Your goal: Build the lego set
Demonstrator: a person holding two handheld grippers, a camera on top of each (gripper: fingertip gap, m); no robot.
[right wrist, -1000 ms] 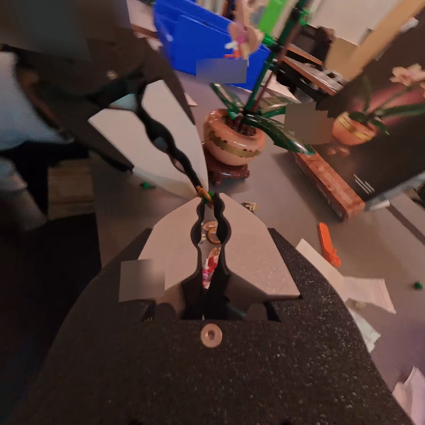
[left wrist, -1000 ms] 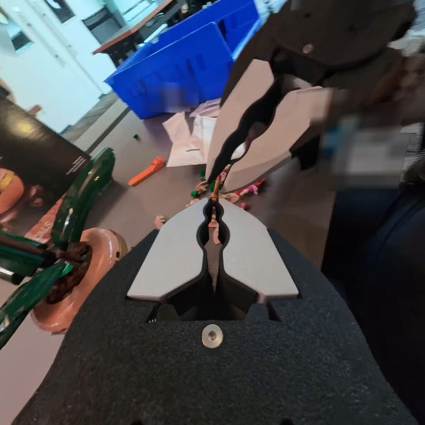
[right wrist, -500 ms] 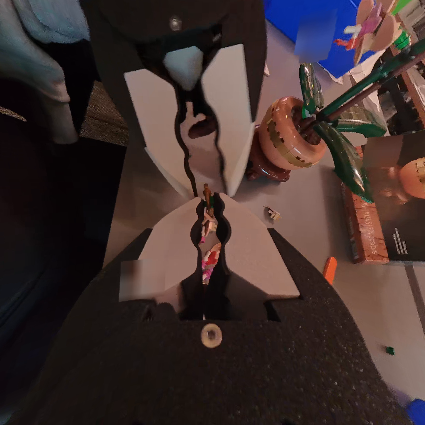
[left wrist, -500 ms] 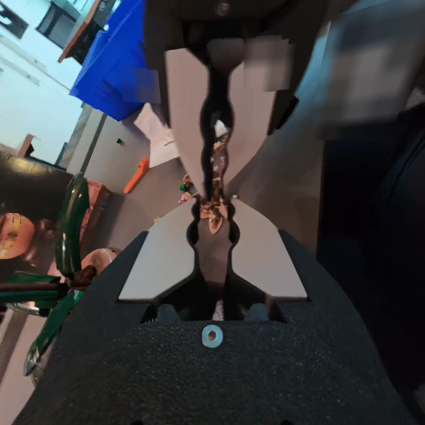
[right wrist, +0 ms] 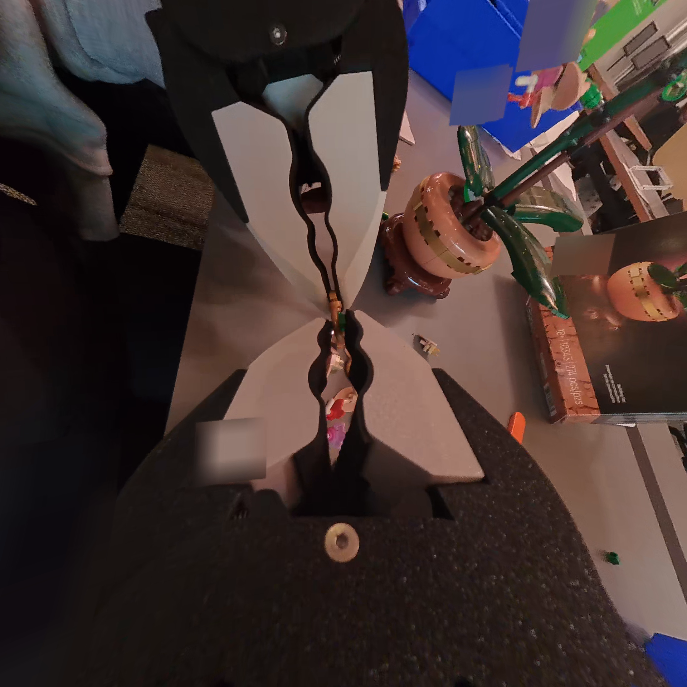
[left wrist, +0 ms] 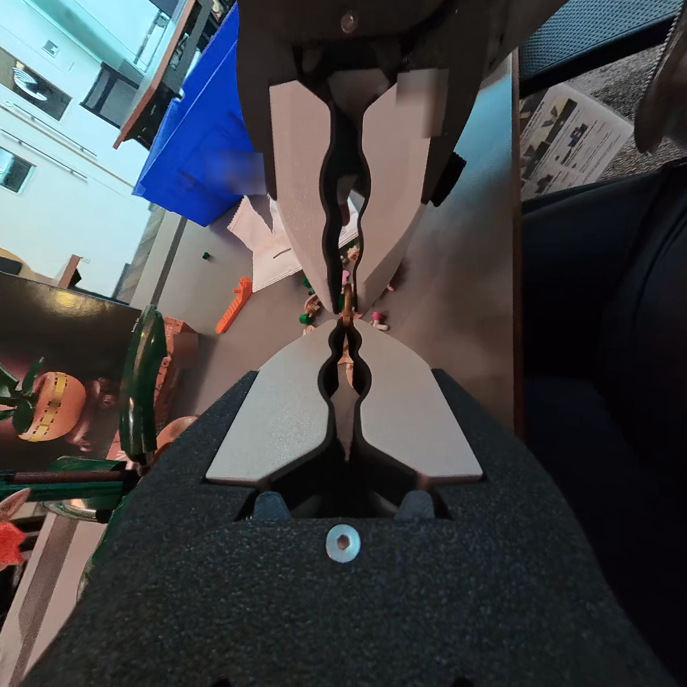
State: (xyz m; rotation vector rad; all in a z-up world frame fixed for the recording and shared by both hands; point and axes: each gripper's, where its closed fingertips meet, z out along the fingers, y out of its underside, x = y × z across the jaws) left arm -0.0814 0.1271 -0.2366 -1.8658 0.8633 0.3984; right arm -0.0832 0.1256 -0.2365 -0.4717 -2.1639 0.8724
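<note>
My two grippers meet tip to tip above the grey table. In the left wrist view my left gripper [left wrist: 345,324] is shut on a small brown lego piece [left wrist: 347,297]. The right gripper [left wrist: 345,309] comes straight at it from above in that view and pinches the same piece's other end. In the right wrist view my right gripper [right wrist: 338,324] is shut on the brown piece with a green bit [right wrist: 341,320], and the left gripper [right wrist: 333,297] grips its tan end [right wrist: 334,302]. The built lego plant pot [right wrist: 446,238] with green leaves [right wrist: 520,241] stands to the right.
The set's dark box [right wrist: 613,334] lies beyond the pot. A blue bin [left wrist: 200,148] and white bags [left wrist: 267,245] sit at the back. An orange brick separator [left wrist: 234,306] and loose small pieces [right wrist: 338,405] lie on the table. The table edge [left wrist: 515,260] runs along the right. My two grippers' fingertips are within a few centimetres of each other.
Both grippers have turned to face each other in a straight line and closed in tip to tip. The small piece is now pinched from both ends.
</note>
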